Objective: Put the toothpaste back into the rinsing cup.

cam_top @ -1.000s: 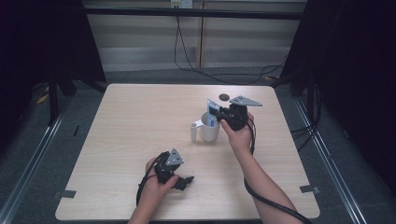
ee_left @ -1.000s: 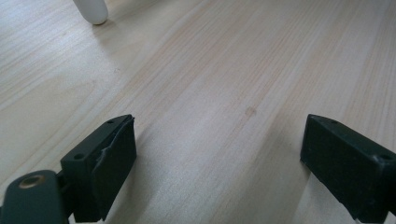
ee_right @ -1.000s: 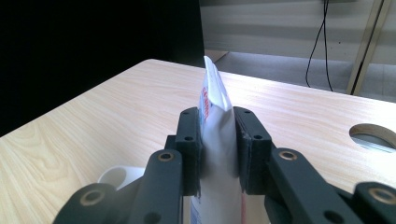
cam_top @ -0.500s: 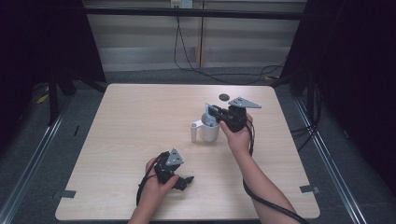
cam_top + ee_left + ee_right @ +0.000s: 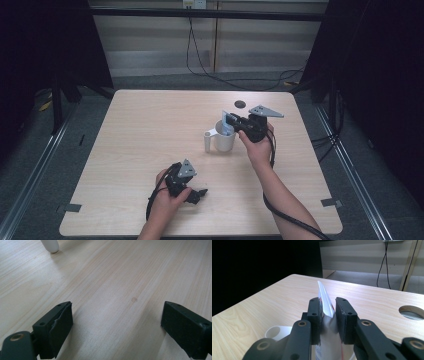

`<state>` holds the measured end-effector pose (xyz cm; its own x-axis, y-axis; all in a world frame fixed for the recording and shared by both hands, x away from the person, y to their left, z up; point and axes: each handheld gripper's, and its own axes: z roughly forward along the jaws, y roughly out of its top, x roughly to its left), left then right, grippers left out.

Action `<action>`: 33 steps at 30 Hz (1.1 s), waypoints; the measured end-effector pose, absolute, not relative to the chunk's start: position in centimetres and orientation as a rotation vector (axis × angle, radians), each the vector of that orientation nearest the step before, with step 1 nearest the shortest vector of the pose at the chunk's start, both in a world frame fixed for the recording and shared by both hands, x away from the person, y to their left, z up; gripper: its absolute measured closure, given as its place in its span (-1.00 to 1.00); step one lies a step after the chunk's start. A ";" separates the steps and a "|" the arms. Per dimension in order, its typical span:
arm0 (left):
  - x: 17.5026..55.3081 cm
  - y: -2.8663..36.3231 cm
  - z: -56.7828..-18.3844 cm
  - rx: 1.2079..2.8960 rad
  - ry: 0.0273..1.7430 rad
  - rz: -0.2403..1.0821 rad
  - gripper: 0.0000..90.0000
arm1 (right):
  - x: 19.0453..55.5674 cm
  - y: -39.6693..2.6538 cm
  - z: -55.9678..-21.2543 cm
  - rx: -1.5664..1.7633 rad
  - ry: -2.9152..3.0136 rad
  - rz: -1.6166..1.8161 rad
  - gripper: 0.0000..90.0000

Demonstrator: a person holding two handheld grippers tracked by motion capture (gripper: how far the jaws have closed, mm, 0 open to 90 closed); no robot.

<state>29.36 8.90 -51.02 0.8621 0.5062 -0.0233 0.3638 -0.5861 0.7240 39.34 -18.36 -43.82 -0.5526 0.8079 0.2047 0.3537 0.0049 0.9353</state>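
Note:
A white mug [image 5: 223, 141] with a side handle [image 5: 207, 142] stands near the table's middle. My right gripper [image 5: 234, 121] is shut on a flat white and blue tube [image 5: 227, 123], holding it upright with its lower end in the mug's mouth. In the right gripper view the tube [image 5: 324, 298] is pinched between both jaws of that gripper [image 5: 327, 310], and the mug's handle [image 5: 277, 332] shows below. My left gripper [image 5: 199, 194] rests on the table near the front edge. Its jaws stand wide open on bare wood [image 5: 117, 322]. The mug's handle [image 5: 51, 244] shows far ahead.
A round cable hole [image 5: 240, 104] lies in the wooden tabletop [image 5: 150, 130] just behind the mug, also seen as the hole [image 5: 412, 312] in the right gripper view. Black cables trail from both grippers. Dark curtains flank the table.
My right gripper has shifted only slightly over the mug with the tube still in it. The left gripper has not moved.

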 end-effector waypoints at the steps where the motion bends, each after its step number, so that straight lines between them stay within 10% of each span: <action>1: 29.4 8.9 -51.0 2.258 0.625 0.235 -0.77 | 39.3 -18.4 -43.8 1.192 1.902 1.569 0.65; 33: 29.3 8.9 -51.0 2.261 0.626 0.237 -0.77 | 38.5 -18.8 -43.6 1.164 2.044 1.511 -0.45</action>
<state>29.32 8.94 -51.00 0.8624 0.5057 -0.0227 0.3638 -0.5880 0.7224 38.53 -18.83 -43.61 -0.6043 0.7742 0.1884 0.4071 0.0968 0.9082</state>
